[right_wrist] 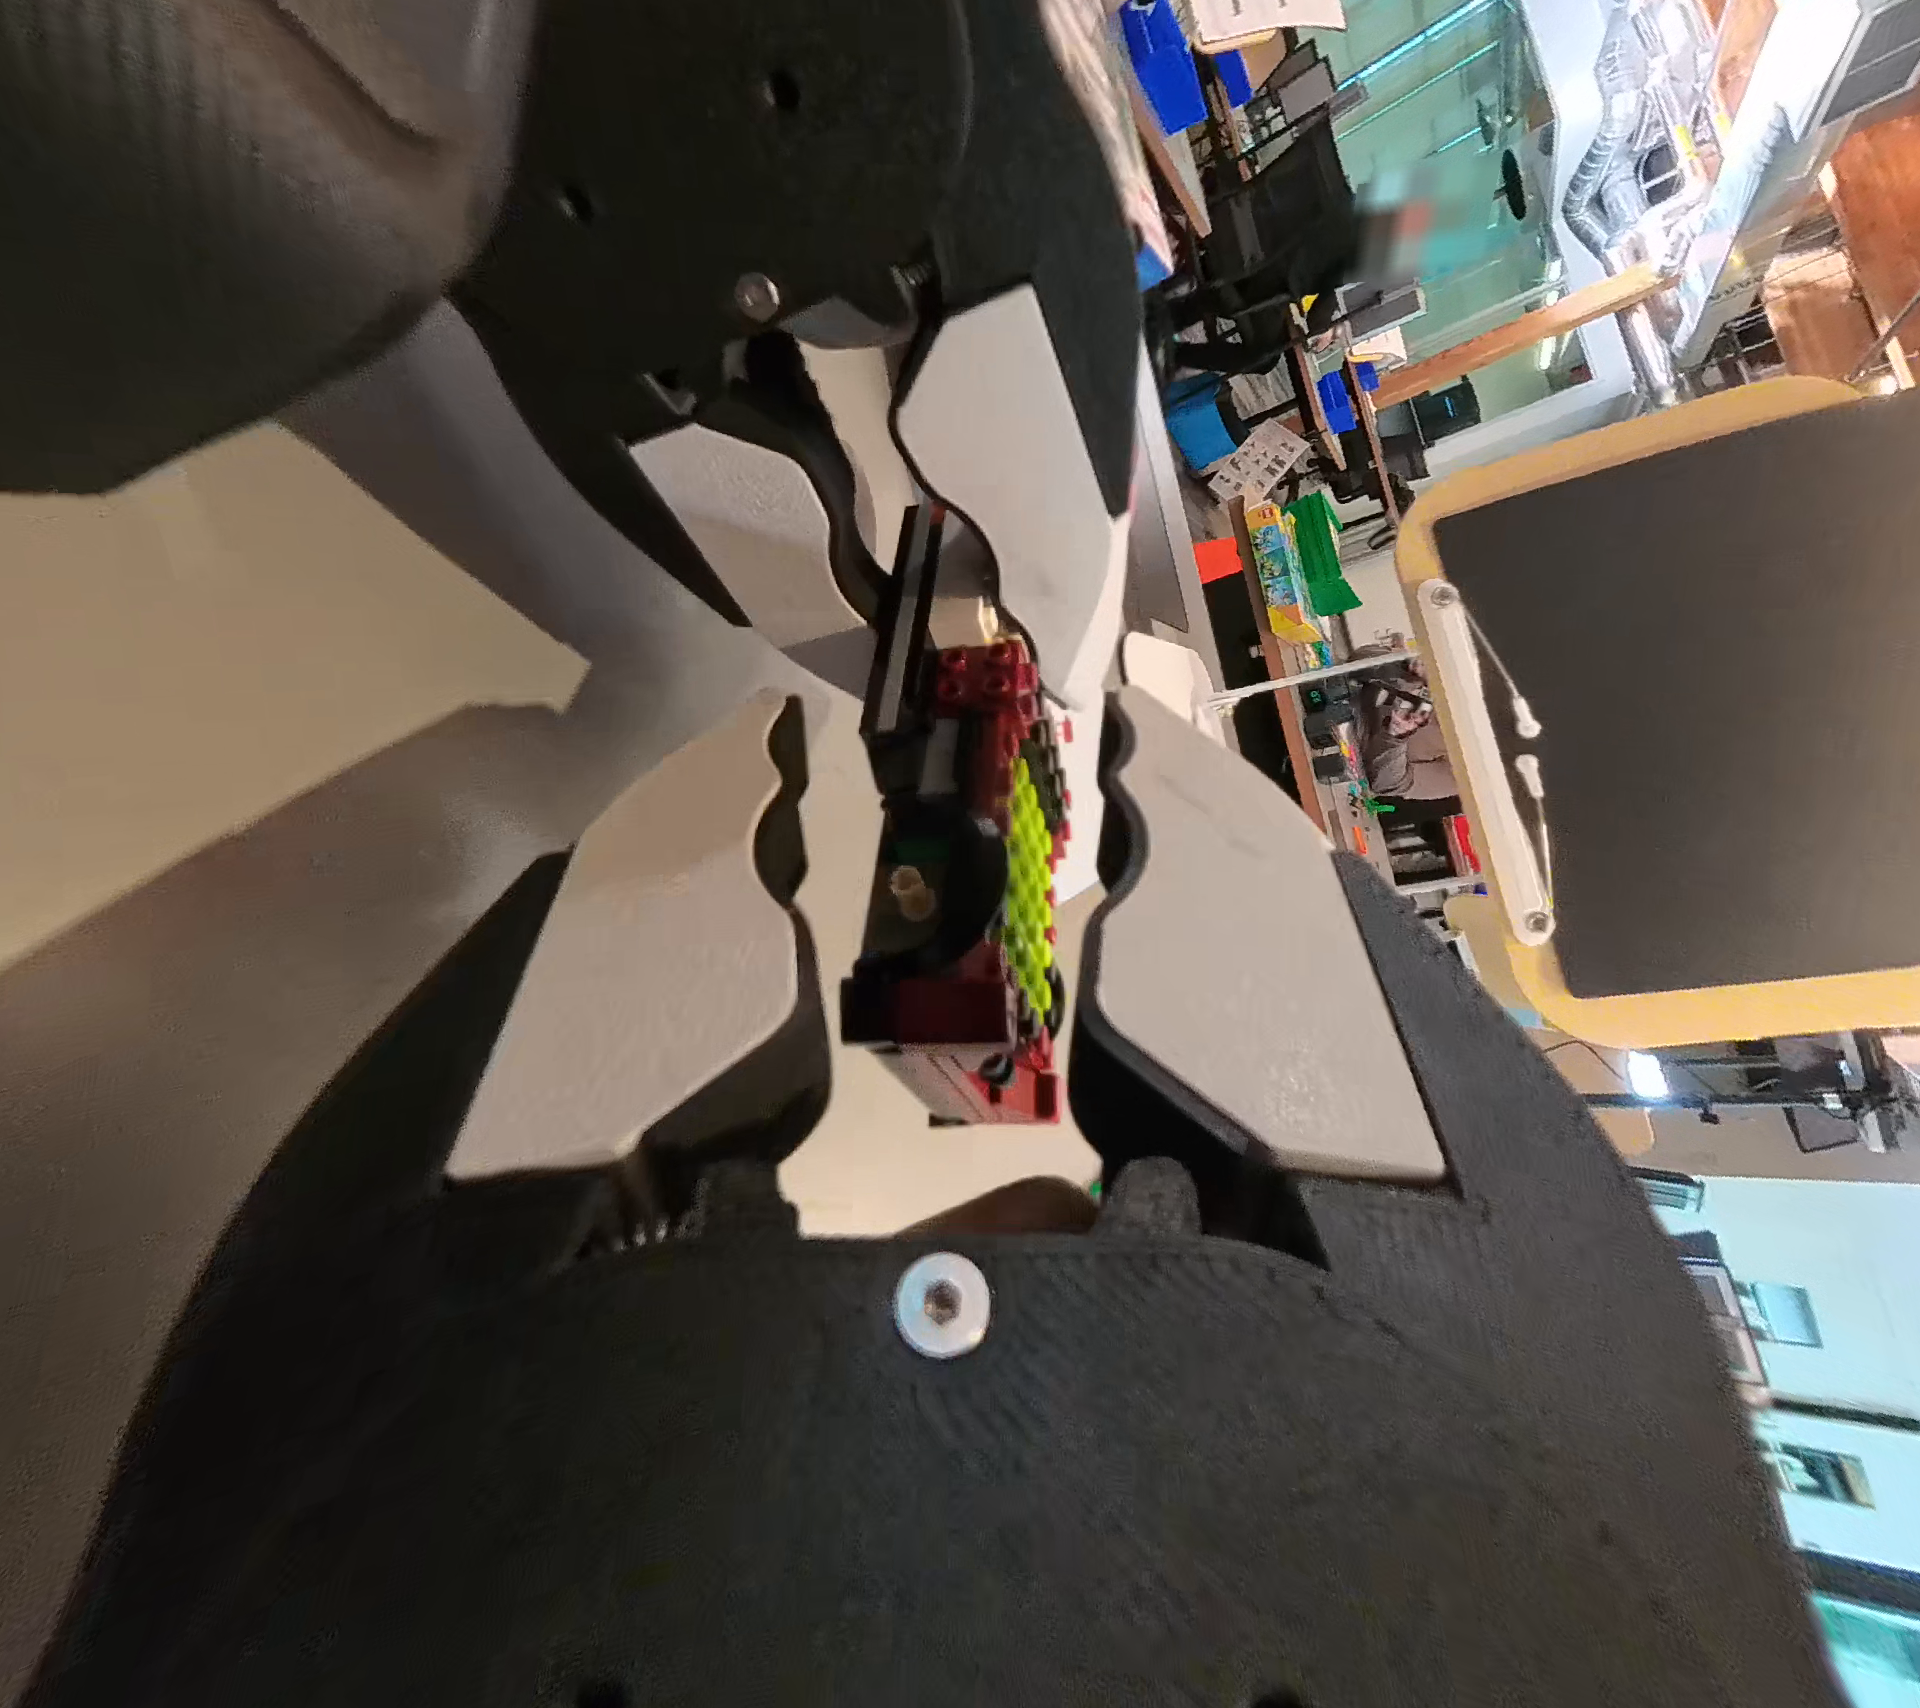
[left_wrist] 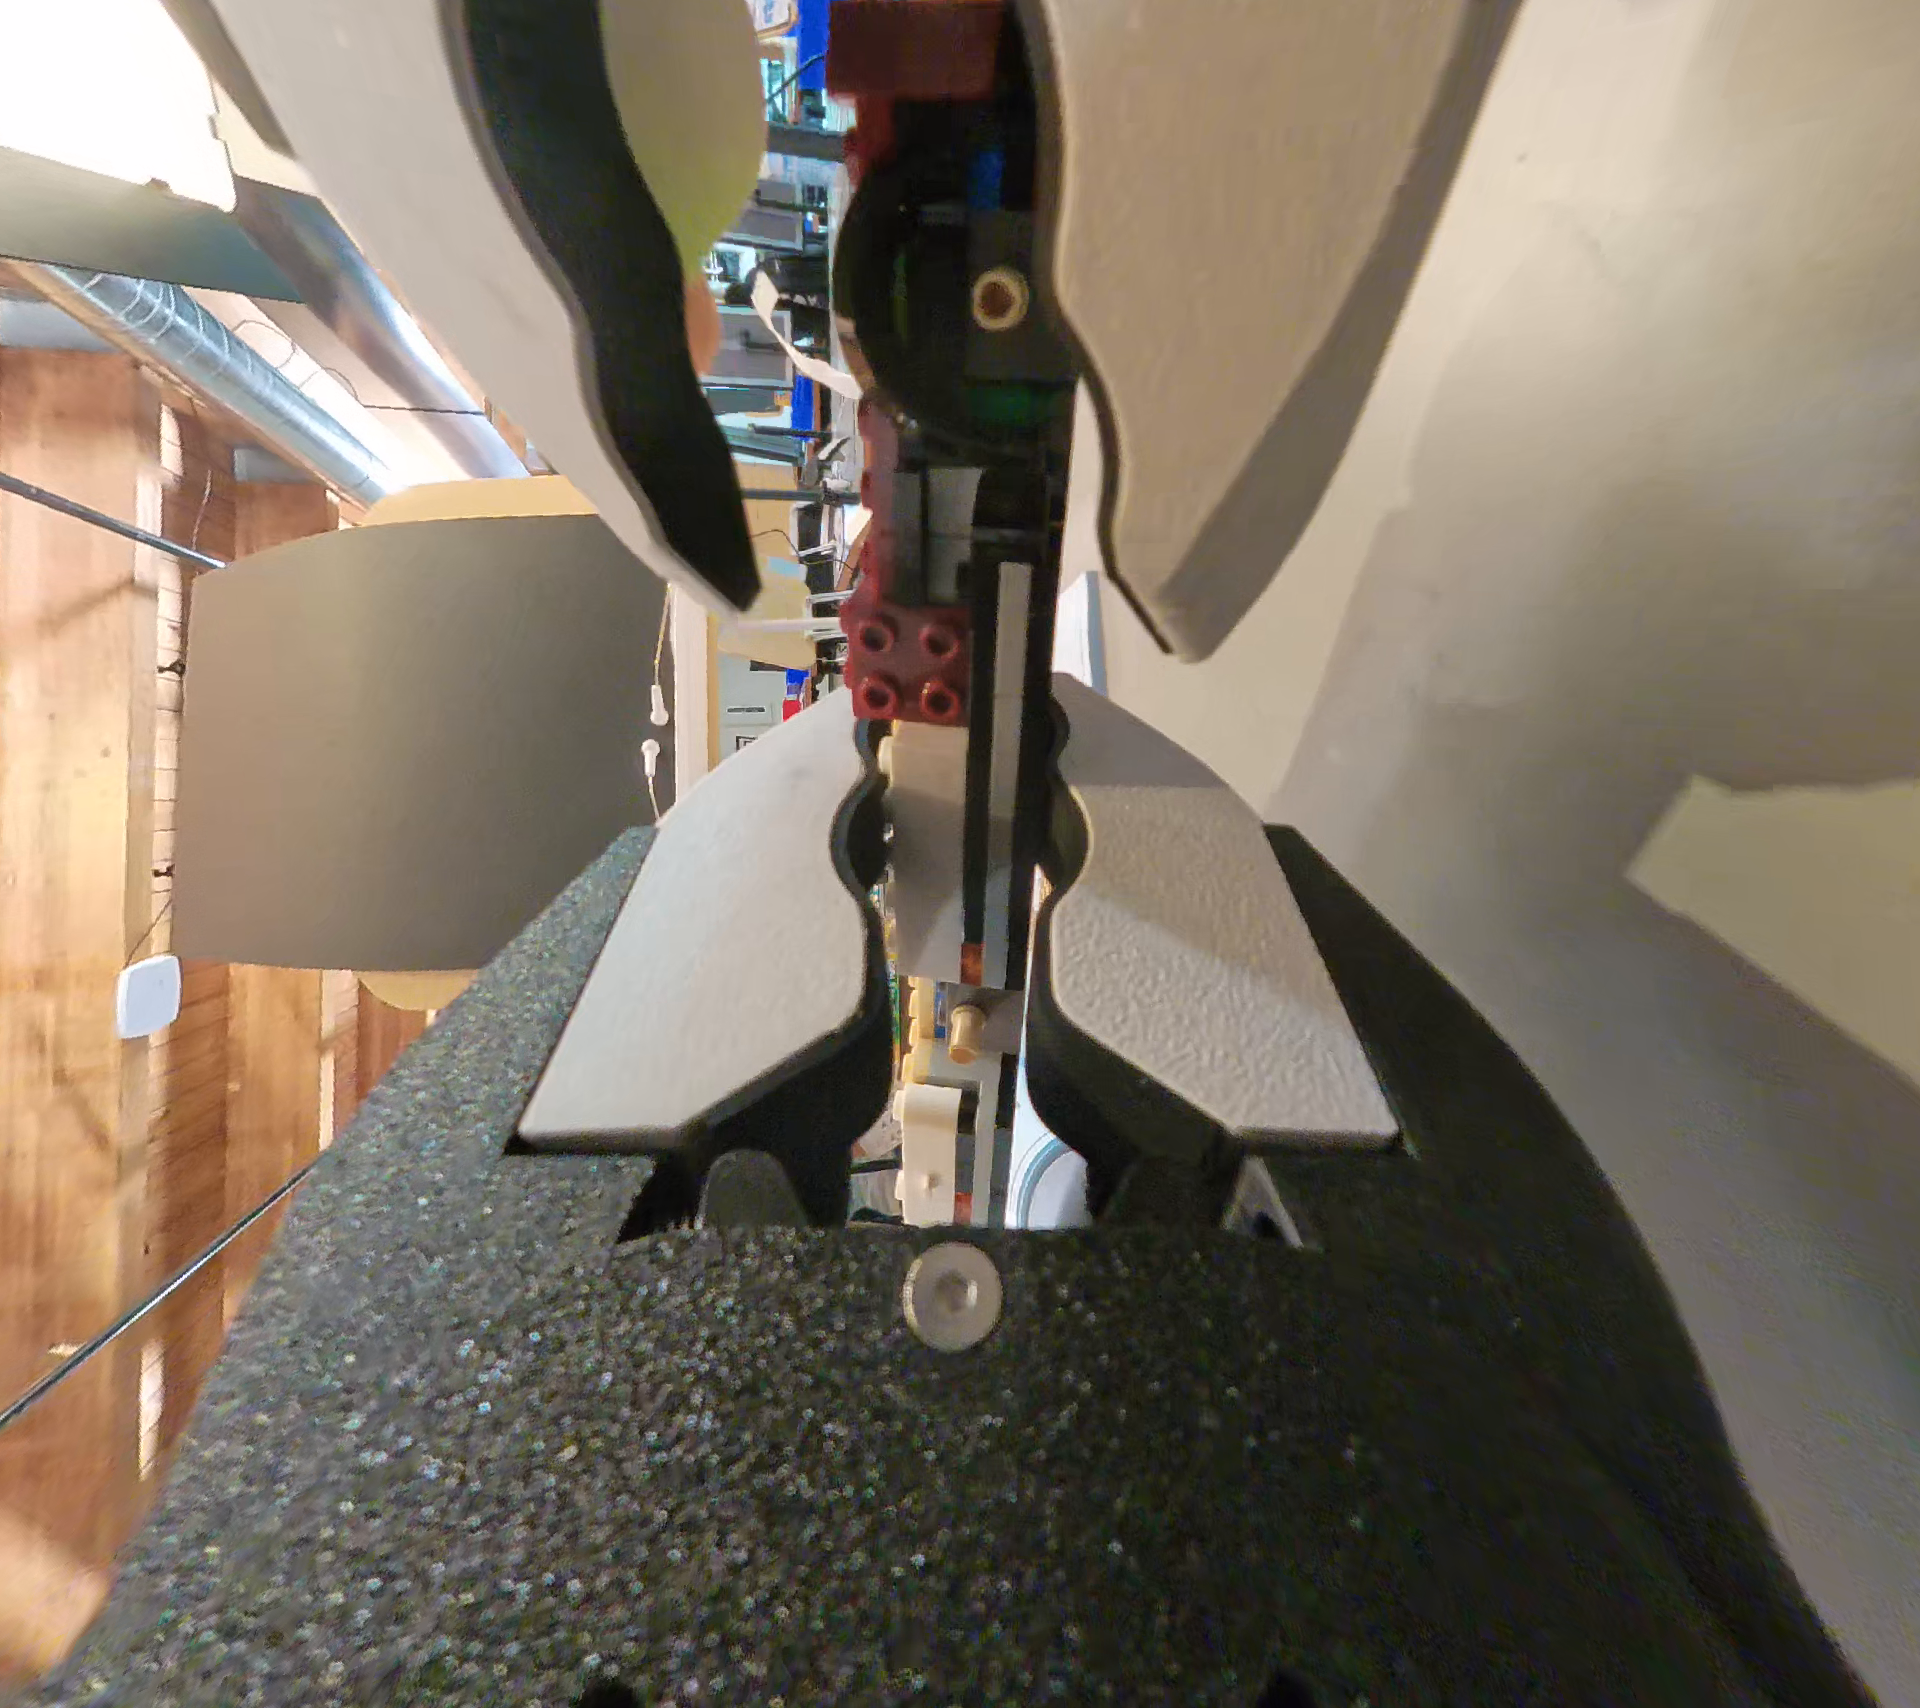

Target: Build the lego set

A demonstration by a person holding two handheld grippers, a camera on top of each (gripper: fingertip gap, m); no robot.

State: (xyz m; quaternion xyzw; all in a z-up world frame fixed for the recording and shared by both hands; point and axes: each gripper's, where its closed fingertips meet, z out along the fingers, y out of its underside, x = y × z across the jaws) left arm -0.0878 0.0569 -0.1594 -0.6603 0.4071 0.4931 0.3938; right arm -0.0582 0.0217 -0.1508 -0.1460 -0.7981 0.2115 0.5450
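Brick model [left_wrist: 940, 619] sits clamped in the left tool [left_wrist: 956, 785], steadied in mid-air; the right tool [right_wrist: 940, 837] straddles its far end, pads apart, not gripping.

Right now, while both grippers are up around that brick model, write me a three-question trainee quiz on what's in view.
1. True or false: the right gripper has both pads pressed against the brick model.
2. In the right wrist view, the studded plate on the model's side is: A) lime green, B) blue, C) orange.
3. Fill in: the model's black-and-white end is clamped by the ___ gripper.

Key:
1. False: its fingers stand apart, with a gap on each side of the model.
2. A.
3. Left: the left gripper is closed on that end.
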